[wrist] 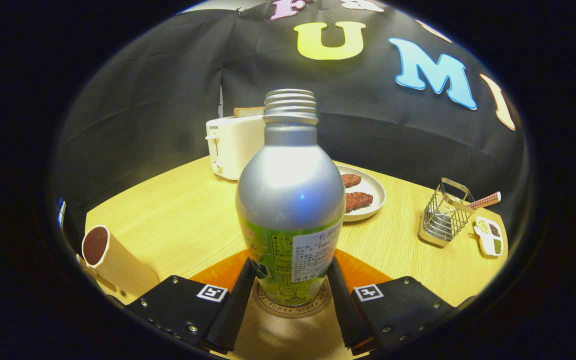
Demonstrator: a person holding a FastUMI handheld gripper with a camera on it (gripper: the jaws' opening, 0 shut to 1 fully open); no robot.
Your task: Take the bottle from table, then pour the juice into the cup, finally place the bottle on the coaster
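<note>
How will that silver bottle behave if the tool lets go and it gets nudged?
The bottle is tall, on a narrow base, so probably tippy. Its smooth metal may slip between the tool fingers. Uncapped, it could spill beyond the coaster.

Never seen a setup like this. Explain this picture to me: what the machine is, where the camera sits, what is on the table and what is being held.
There is no robot arm here. A person holds a two-finger gripper, and the camera rides on it, looking forward along its fingers. The fisheye lens bends the picture round.

Between the fingers stands a silver bottle with no cap, upright on a round coaster. Both fingers lie against its sides, so it appears gripped.

On the wooden table beyond: a white toaster with bread in it, a plate with two brown pieces of food, a wire basket and a small divided dish. To the left stands a cup holding dark liquid.
</note>
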